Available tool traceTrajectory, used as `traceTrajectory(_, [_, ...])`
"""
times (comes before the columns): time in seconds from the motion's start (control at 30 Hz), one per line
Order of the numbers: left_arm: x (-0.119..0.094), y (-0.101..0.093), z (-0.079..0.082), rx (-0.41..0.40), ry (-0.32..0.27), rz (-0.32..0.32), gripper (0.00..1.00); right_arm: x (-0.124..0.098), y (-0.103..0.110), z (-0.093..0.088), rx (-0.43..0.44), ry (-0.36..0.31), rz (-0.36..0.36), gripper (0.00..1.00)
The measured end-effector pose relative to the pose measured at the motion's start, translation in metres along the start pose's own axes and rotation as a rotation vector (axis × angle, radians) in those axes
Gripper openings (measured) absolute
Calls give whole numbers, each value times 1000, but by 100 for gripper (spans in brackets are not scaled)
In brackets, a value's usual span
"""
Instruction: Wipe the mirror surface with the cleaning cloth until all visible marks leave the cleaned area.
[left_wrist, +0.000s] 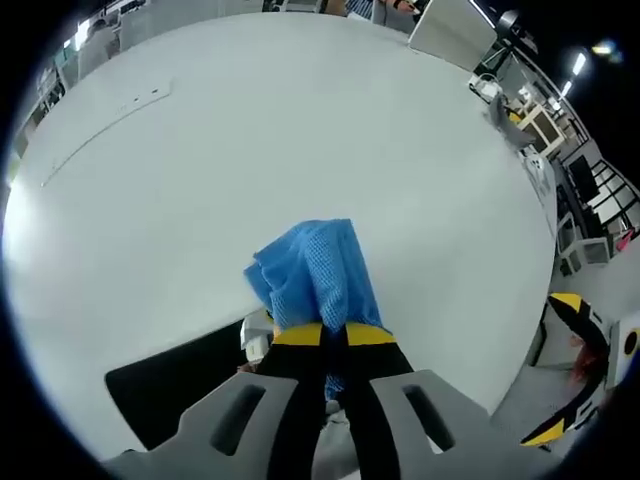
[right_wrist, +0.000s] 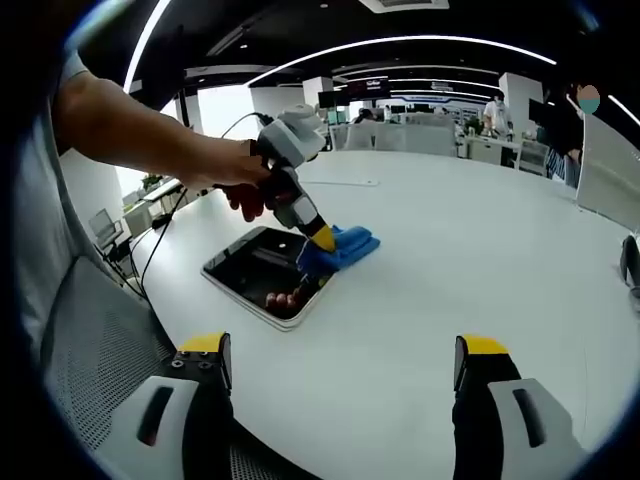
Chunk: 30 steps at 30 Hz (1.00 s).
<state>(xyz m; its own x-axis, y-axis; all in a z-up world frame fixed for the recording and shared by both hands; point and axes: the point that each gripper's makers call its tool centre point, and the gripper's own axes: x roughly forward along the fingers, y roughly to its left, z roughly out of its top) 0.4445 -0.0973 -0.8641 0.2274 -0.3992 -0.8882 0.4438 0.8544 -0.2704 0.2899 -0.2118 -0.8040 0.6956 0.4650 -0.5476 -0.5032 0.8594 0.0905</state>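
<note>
The mirror (right_wrist: 262, 277) lies flat on the white counter (right_wrist: 480, 270), a dark rectangle with a pale frame; in the left gripper view its dark surface (left_wrist: 190, 385) shows just beside the jaws. The blue cleaning cloth (right_wrist: 340, 247) sits at the mirror's far edge, partly over the frame and partly on the counter. In the left gripper view the same cloth (left_wrist: 315, 275) bunches up (its mesh weave is plain to see) straight ahead of the jaws. The left hand-held gripper (left_wrist: 335, 340) has its yellow-tipped jaws pressed together on the cloth, pinching it; seen from the right gripper view, this gripper (right_wrist: 318, 245) slants down to the cloth, held by a person's hand (right_wrist: 235, 170). The right hand-held gripper (right_wrist: 340, 365) stands spread wide, nothing between its jaws, well apart from the mirror and above the counter's near part. A mesh chair back (right_wrist: 95, 350) stands at the counter's edge. Desks and people are far behind.
</note>
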Motion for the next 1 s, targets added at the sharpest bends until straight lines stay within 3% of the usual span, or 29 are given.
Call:
traceTrajectory(0.23, [-5, 8, -7, -18, 60, 21, 2, 0, 0, 0, 1, -1, 0, 91])
traceTrajectory(0.43, [-9, 15, -8, 5, 77, 58, 2, 0, 0, 0, 2, 0, -2, 91])
traceTrajectory(0.67, [-15, 34, -15, -20, 124, 73, 2, 0, 0, -1, 2, 1, -2, 90])
traceTrajectory(0.77, [-19, 40, -18, 72, 156, 86, 2, 0, 0, -1, 3, 2, -1, 90])
traceTrajectory(1.0, [-17, 40, -18, 205, 163, 99, 2, 0, 0, -1, -1, 4, -2, 90])
